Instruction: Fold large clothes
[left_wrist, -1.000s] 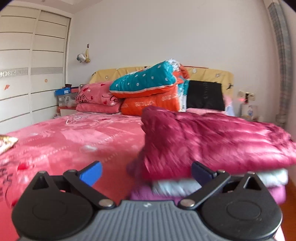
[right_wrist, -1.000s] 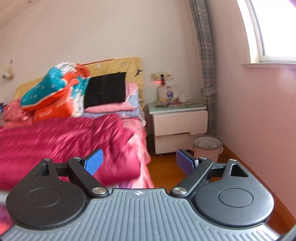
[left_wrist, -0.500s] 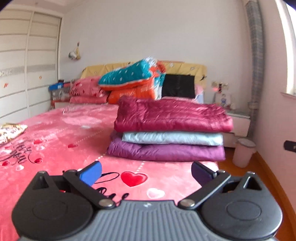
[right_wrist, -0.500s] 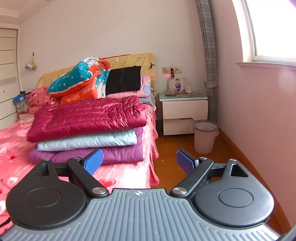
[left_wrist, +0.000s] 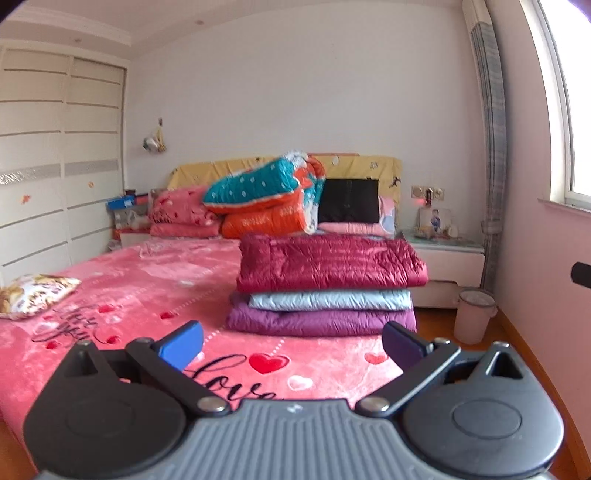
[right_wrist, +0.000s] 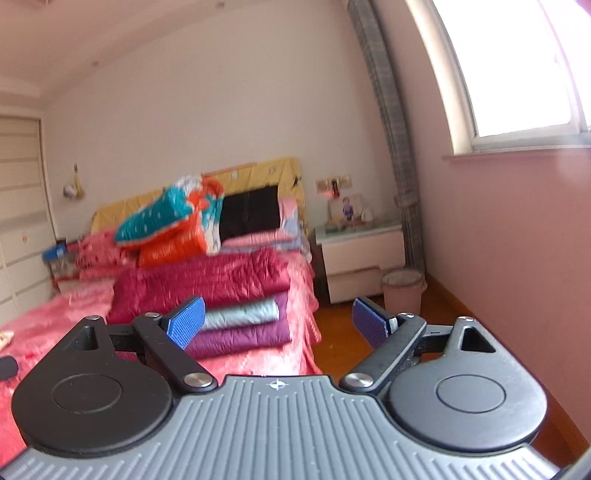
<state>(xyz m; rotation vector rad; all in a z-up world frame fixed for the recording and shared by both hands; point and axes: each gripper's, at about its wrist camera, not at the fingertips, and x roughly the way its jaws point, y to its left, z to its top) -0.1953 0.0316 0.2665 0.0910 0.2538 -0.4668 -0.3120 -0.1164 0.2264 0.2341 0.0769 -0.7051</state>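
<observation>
Facing my folded stack (left_wrist: 325, 284), both grippers (left_wrist: 291, 341) (right_wrist: 277, 321) gape wide, empty; puffy, slippery jackets, best pinched at edges

Three folded jackets (left_wrist: 328, 284) lie stacked on the bed (left_wrist: 147, 280), ahead of the left fingers (left_wrist: 181, 343). Pillows (left_wrist: 266, 199) sit behind the stack; a nightstand (left_wrist: 443, 266) and bin (left_wrist: 472, 314) stand right of it, beyond the right-hand finger.

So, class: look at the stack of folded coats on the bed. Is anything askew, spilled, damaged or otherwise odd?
Nothing stands out. The crimson coat lies flat on the grey coat and purple coat, edges roughly aligned, on the bed. The left tool and right tool are open and empty.
</observation>
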